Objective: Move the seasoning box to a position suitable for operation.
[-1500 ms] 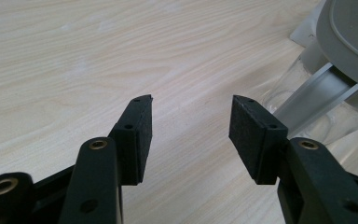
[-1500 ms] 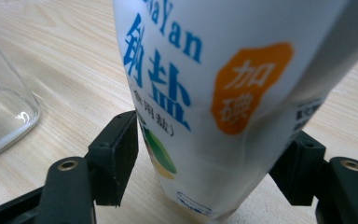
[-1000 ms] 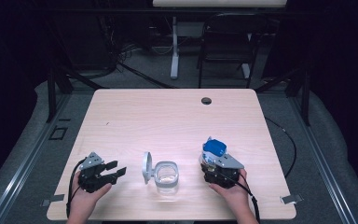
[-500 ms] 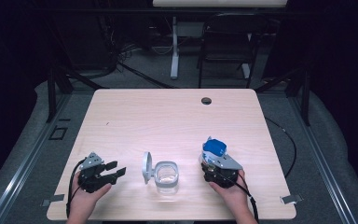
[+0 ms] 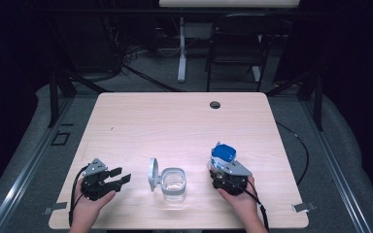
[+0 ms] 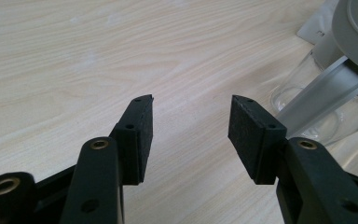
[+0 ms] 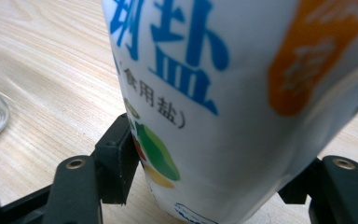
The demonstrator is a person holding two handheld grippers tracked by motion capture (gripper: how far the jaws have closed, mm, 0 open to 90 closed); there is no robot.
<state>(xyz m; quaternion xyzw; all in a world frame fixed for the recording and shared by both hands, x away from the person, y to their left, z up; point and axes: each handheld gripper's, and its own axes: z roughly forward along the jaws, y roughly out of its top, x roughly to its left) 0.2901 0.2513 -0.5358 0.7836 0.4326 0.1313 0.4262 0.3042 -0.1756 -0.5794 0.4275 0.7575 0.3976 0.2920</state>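
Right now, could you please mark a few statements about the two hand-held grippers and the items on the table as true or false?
1. The right hand-held gripper is closed on a salt bottle. True.
2. The left hand-held gripper grips the jar. False: its jaws are open with nothing between them.
3. The glass jar has its lid flipped open. True.
4. The bottle has a red cap. False: the cap is blue.

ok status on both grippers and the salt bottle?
Left gripper open, on bare table. Right gripper shut on salt bottle, blue cap up. Glass jar between them, lid open. Nothing in the way.
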